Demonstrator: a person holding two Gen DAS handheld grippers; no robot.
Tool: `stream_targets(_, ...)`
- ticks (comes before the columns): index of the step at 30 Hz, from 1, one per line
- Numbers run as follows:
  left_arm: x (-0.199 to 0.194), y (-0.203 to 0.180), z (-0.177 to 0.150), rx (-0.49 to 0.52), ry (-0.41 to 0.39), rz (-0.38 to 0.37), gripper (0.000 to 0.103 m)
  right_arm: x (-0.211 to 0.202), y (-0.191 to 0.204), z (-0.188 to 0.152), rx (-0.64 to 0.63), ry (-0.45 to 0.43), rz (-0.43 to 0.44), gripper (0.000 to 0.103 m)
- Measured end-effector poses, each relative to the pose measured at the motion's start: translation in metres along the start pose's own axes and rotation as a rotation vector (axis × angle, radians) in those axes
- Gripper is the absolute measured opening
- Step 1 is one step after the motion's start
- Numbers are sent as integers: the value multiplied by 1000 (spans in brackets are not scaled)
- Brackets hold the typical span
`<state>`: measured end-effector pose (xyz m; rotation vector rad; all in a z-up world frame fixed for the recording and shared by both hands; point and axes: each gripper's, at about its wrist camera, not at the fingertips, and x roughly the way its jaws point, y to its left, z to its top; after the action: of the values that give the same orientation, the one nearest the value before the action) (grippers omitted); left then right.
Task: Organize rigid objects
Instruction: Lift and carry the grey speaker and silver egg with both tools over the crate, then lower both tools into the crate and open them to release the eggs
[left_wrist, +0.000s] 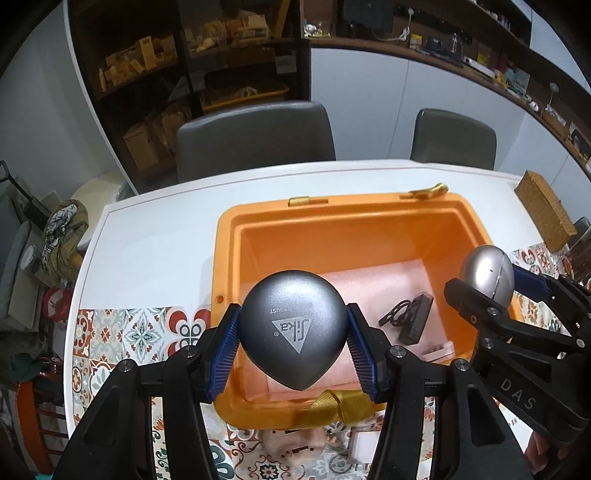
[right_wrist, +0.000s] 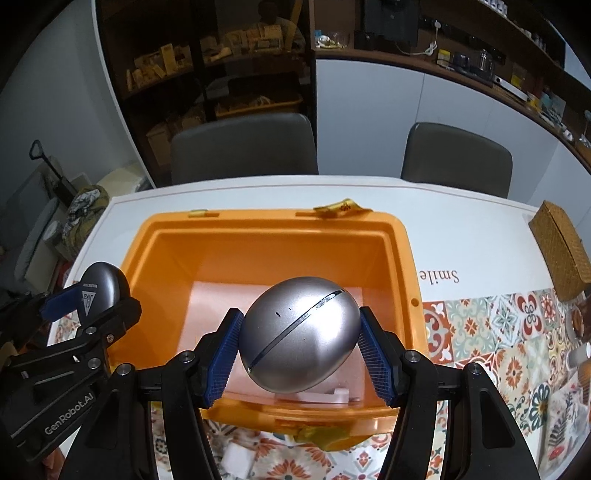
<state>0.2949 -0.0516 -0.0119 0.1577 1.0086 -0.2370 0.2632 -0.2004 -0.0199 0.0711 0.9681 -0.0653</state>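
Observation:
My left gripper (left_wrist: 293, 341) is shut on a dark grey teardrop-shaped case (left_wrist: 291, 328) with a Sika logo, held above the near left part of an open orange box (left_wrist: 340, 214). My right gripper (right_wrist: 301, 338) is shut on a silver egg-shaped case (right_wrist: 299, 336) above the same box (right_wrist: 277, 225). Each shows in the other view: the silver case (left_wrist: 487, 271) at the right, the grey case (right_wrist: 101, 286) at the left. The box holds pink foam (left_wrist: 373, 280) and a black part (left_wrist: 408, 317).
The box stands on a white table (left_wrist: 159, 236) with a patterned mat (right_wrist: 491, 332). A gold ribbon (left_wrist: 338, 404) hangs over the box's near rim. A woven box (right_wrist: 563, 247) sits at the right. Two grey chairs (left_wrist: 255, 136) stand behind the table.

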Motion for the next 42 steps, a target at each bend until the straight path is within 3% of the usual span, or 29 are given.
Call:
stream_targets(20,33,-2,-10,-25,103,-22,56,18,-2,-7,10,56,-8,62)
stream_targets(24,28,-2,-8,-22,83,-14,65,20,-2,-6,12,57,-7,62)
stream_targets(27,21,0,-8,-20,59,19,66,19,-4,-6,19,56,-1,62)
stream_targets(34,-1,15,-12,-36,-1,135,85,15,0,-7,8,51,18,62)
stream_targets(42,-14,36,-29,-77,-19,188,89,18,19,-11,-36,55,50,62)
